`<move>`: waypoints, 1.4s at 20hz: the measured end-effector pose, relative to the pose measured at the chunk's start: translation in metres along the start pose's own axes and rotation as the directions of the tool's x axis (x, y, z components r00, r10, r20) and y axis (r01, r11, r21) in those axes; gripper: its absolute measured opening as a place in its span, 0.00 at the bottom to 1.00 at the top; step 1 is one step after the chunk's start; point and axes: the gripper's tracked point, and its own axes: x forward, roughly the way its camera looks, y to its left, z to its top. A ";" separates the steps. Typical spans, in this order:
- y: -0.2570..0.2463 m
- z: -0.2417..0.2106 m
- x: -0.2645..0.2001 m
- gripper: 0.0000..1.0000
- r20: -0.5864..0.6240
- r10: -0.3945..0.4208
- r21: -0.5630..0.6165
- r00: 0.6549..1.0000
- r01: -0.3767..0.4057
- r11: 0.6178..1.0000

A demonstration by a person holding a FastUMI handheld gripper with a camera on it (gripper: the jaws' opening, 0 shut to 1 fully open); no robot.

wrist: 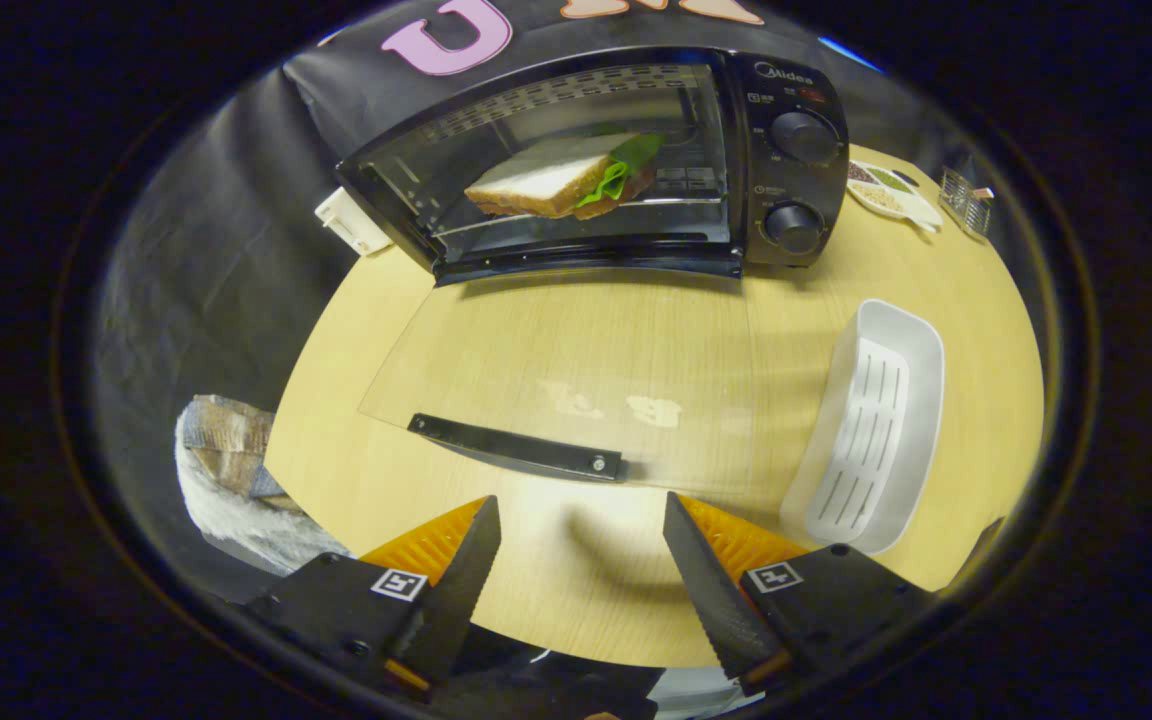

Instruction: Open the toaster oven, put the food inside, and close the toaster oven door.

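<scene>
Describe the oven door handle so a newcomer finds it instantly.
Start at the black toaster oven on the round wooden table; its clear glass door lies folded down flat toward the open claw. The black bar handle runs along its near edge, just ahead of the fingers: the only dark strip there.

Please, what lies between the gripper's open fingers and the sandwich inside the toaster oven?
In the gripper view, the lowered glass door with its handle lies between the open gripper and sandwich.

Glossy black toaster oven (636,150) with clear glass door (556,370); smooth pale wood table (576,580); white plastic tray (871,430).
</scene>
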 end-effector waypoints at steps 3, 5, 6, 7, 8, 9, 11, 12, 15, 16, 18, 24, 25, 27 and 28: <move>-0.004 0.005 0.000 1.00 0.025 -0.019 0.004 0.999 0.019 1.000; -0.003 0.008 -0.002 1.00 0.040 -0.020 0.014 0.999 0.019 1.000; -0.003 0.010 -0.004 1.00 0.053 -0.021 0.017 0.998 0.020 1.000; -0.002 0.012 -0.007 1.00 0.067 -0.023 0.015 0.998 0.022 1.000; -0.001 0.016 -0.009 1.00 0.081 -0.026 0.007 0.996 0.025 1.000; -0.001 0.018 -0.012 1.00 0.094 -0.030 -0.006 0.995 0.030 1.000; 0.001 0.026 -0.017 1.00 0.126 -0.041 -0.038 0.991 0.046 0.998; 0.000 0.032 -0.021 1.00 0.147 -0.053 -0.057 0.988 0.062 0.996; 0.006 0.055 -0.032 1.00 0.211 -0.055 -0.117 0.976 0.082 0.990; 0.010 0.062 -0.035 1.00 0.228 -0.047 -0.130 0.973 0.078 0.988; 0.012 0.072 -0.041 1.00 0.265 -0.042 -0.144 0.963 0.083 0.986; 0.020 0.107 -0.056 1.00 0.340 -0.028 -0.131 0.940 0.077 0.988; 0.020 0.110 -0.058 1.00 0.352 -0.027 -0.126 0.936 0.076 0.989; 0.019 0.119 -0.062 1.00 0.378 -0.034 -0.134 0.925 0.091 0.987; 0.018 0.124 -0.065 1.00 0.398 -0.044 -0.145 0.916 0.111 0.983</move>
